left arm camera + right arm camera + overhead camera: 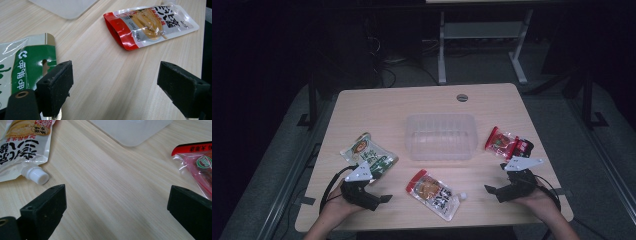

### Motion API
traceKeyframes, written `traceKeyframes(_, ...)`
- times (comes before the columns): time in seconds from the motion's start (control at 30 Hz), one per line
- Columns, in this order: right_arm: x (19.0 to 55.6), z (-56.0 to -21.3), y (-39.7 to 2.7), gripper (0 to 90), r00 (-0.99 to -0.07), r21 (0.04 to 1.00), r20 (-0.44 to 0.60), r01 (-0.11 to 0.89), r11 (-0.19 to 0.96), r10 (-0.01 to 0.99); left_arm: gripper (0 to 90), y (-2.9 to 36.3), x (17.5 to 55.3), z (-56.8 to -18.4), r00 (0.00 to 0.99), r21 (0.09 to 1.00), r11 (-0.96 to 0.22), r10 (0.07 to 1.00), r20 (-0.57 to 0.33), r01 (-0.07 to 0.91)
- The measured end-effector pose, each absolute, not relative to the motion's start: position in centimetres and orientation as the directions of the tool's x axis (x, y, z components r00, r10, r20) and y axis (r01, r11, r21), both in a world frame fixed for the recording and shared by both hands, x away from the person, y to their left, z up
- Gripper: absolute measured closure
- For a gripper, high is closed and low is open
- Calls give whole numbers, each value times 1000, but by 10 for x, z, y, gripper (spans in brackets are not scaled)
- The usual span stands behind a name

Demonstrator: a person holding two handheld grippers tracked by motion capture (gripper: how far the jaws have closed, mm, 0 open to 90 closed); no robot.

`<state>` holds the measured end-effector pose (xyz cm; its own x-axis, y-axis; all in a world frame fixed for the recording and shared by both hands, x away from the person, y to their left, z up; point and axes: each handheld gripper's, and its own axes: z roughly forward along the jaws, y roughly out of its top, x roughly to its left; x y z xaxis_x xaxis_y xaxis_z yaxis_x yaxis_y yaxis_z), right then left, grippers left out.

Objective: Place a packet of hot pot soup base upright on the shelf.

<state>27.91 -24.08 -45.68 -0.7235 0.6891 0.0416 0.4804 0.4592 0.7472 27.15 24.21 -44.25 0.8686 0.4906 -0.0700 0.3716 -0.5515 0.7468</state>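
— Three soft food packets lie around the clear plastic tub (440, 136) in the high view. Our left gripper (384, 198) rests with its jaws spread and nothing between them, and the green and white foil pouch (369, 154) lies just ahead of it. Our right gripper (490, 190) is spread wide and empty too; the red and clear film packet (508, 142) sits just beyond it. Between the two grippers lies the red and white spouted pouch (433, 193).

— What does the left gripper view give us?

— Its two black pads stand far apart over bare wood. The green and white foil pouch (22, 67) lies beside and partly under the left-hand jaw, hang-hole end nearest. The red and white spouted pouch (150, 23) lies well ahead.

— And the right gripper view?

— Jaws parted over bare tabletop. The pouch's white screw cap (37, 175) sits just ahead of the left-hand jaw, the red and clear film packet (200, 167) just ahead of the right-hand one.

— How will they handle?

— We judge them light, limp and slick. We would pinch a flat sealed edge, since the filled middle would likely bulge and slip.
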Motion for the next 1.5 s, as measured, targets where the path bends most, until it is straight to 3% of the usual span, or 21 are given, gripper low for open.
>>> traceKeyframes(0.33, 285, -445, -246, 21, -710, 762, 27, 471, 446, 704, 129, 249, 274, -443, 847, 746, -526, 524, -96, 410)
traceKeyframes(0.73, 307, -425, -256, 151, -653, 770, 13, 489, 409, 757, 129, 256, 275, -442, 836, 743, -519, 541, -97, 422)
traceKeyframes(1.17, 347, -414, -270, 443, -578, 778, 40, 530, 338, 815, 129, 255, 274, -442, 839, 744, -520, 536, -99, 420)
traceKeyframes(1.5, 377, -404, -280, 852, -550, 809, 62, 516, 280, 833, 129, 256, 274, -440, 826, 755, -496, 555, -104, 429)
